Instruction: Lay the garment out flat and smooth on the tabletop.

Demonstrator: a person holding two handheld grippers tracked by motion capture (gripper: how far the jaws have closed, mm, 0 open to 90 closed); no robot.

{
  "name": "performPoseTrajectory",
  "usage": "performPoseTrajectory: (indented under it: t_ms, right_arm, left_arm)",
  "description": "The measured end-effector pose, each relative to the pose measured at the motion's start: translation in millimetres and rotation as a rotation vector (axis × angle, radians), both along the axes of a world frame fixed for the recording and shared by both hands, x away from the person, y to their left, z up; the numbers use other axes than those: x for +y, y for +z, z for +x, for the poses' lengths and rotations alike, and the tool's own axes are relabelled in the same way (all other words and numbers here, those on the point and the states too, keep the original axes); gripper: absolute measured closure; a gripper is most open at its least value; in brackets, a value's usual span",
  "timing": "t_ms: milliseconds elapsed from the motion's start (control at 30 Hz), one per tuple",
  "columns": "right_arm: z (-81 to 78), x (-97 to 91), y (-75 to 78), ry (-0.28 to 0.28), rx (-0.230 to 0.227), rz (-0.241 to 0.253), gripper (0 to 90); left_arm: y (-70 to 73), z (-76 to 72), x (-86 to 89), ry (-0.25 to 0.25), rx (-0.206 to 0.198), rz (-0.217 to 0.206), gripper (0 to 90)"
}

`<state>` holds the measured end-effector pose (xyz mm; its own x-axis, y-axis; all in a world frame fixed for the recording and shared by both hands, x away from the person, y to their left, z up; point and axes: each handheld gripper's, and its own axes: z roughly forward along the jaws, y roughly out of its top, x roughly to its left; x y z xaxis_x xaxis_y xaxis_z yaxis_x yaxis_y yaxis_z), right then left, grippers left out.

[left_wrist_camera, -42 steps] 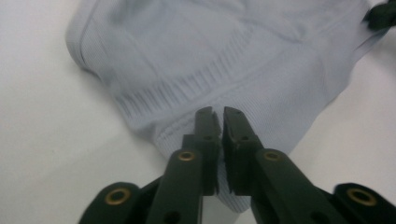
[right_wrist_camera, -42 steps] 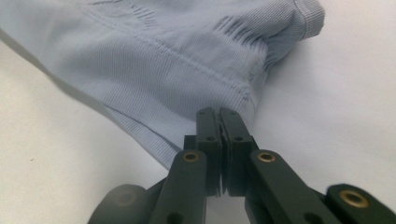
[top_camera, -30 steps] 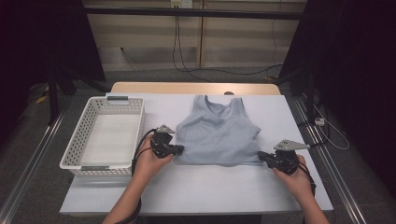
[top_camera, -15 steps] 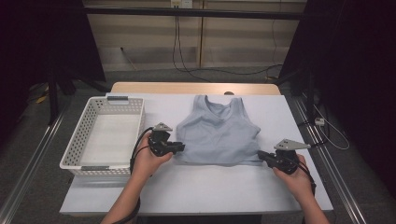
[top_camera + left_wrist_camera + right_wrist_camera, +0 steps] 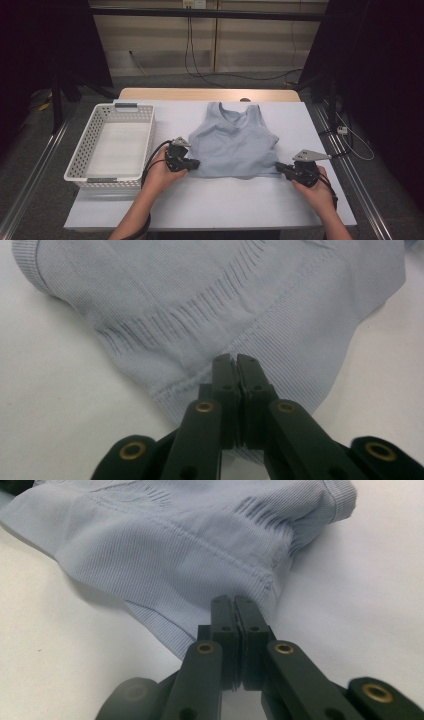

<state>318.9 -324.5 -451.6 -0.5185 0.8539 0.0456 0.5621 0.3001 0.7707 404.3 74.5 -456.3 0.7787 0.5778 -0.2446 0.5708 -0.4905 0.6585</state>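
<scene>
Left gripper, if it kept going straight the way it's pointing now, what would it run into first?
The light blue top: the left gripper, shut on its hem, points across the fabric toward the right gripper.

White basket empty, left on table.

high view: above, facing forward-down | gripper views: close, low | shared: top hem
</scene>
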Motion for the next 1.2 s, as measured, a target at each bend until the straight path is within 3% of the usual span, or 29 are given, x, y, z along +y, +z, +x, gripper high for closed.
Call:
performPoseTrajectory:
  t_ms: [167, 333, 567, 667, 900, 1000, 1200]
  right_arm:
    - [0.6, -0.3, -0.4, 0.001, 0.003, 0.001, 89.3]
    - [0.4, -0.5, 0.9, 0.003, -0.004, 0.002, 89.4]
    - [0.9, -1.2, 0.7, 0.003, -0.003, 0.003, 89.4]
    - [0.5, -0.9, 1.8, 0.005, -0.006, 0.003, 89.4]
    - [0.0, 1.4, 2.2, 0.006, -0.013, 0.004, 89.4]
    - [0.7, 0.8, 3.5, -0.004, -0.022, 0.002, 89.5]
    - [3.3, -3.3, 2.3, -0.034, -0.03, -0.005, 89.7]
  left_arm:
    - [3.8, -2.5, -6.0, -0.001, -0.028, 0.054, 90.0]
    - [9.0, 0.6, 0.1, 0.033, 0.015, -0.008, 90.0]
    - [33.2, 1.7, 11.7, 0.065, -0.031, -0.112, 90.0]
    - [36.6, 2.7, 14.1, 0.077, -0.046, -0.131, 90.0]
    - [27.6, 7.3, 13.2, 0.108, -0.085, -0.099, 90.0]
    - [20.2, 9.3, 11.3, 0.106, -0.077, -0.069, 90.0]
    - [13.0, 9.2, 6.5, 0.097, -0.075, -0.058, 90.0]
